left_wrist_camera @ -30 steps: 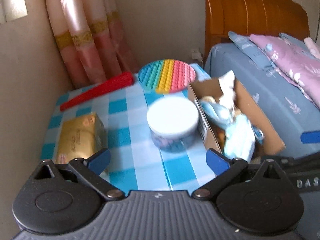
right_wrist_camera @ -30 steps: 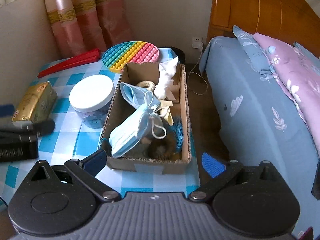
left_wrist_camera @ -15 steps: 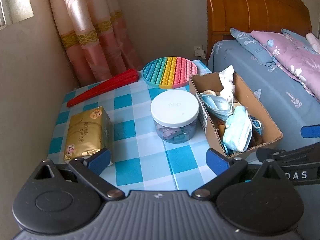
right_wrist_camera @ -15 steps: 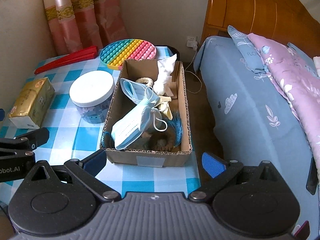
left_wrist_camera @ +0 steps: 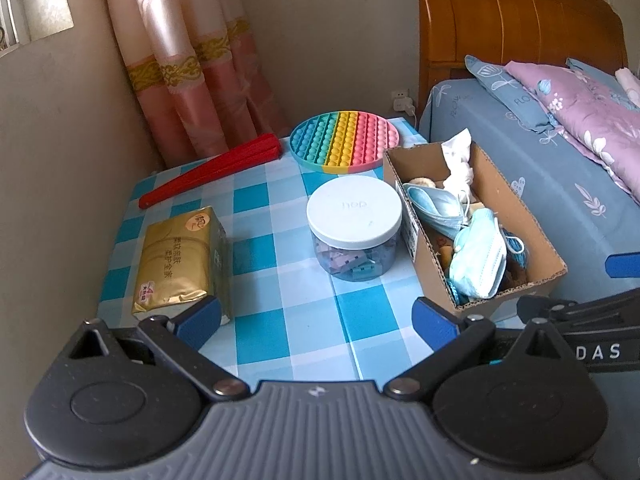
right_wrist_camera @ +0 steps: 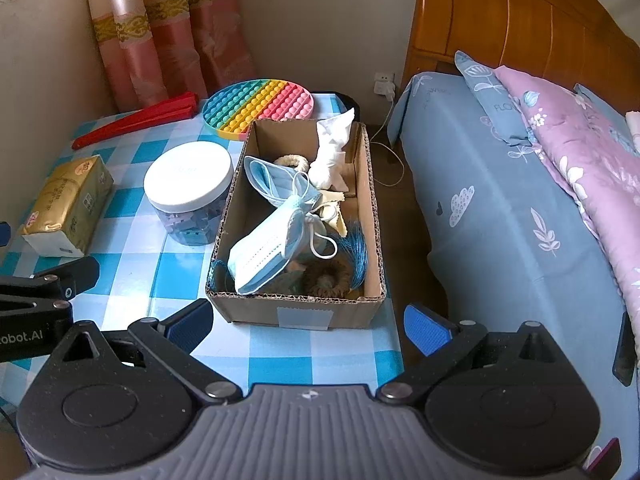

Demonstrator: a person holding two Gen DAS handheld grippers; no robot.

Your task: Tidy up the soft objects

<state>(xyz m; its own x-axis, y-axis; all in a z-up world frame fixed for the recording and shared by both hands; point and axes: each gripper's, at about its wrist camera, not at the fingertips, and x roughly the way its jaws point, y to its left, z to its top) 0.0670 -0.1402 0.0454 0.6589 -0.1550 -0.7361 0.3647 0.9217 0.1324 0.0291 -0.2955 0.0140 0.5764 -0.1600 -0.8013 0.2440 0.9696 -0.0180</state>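
A cardboard box [right_wrist_camera: 372, 184] stands at the right edge of the blue checked table [right_wrist_camera: 132, 276]. It holds blue face masks [right_wrist_camera: 272, 248], a white cloth [right_wrist_camera: 332, 152], a brown hair tie [right_wrist_camera: 326, 280] and blue tassel threads [right_wrist_camera: 356, 248]. The same box [left_wrist_camera: 520, 216] with its masks [left_wrist_camera: 478, 264] shows in the left wrist view. My left gripper [left_wrist_camera: 316, 322] hangs open above the table's near edge, holding nothing. My right gripper [right_wrist_camera: 308, 326] is open too, just in front of the box's near wall.
On the table lie a gold tissue pack [left_wrist_camera: 176, 256], a white-lidded jar [left_wrist_camera: 354, 228], a rainbow pop-it disc [left_wrist_camera: 344, 140] and a red folded fan [left_wrist_camera: 212, 168]. A bed [right_wrist_camera: 520, 208] with pillows stands to the right, curtains [left_wrist_camera: 188, 60] behind. A cable [right_wrist_camera: 390, 160] hangs in the gap.
Both grippers have pulled back and up from the table, so more of it shows. Their fingers stay open. Nothing on the table or in the box has moved.
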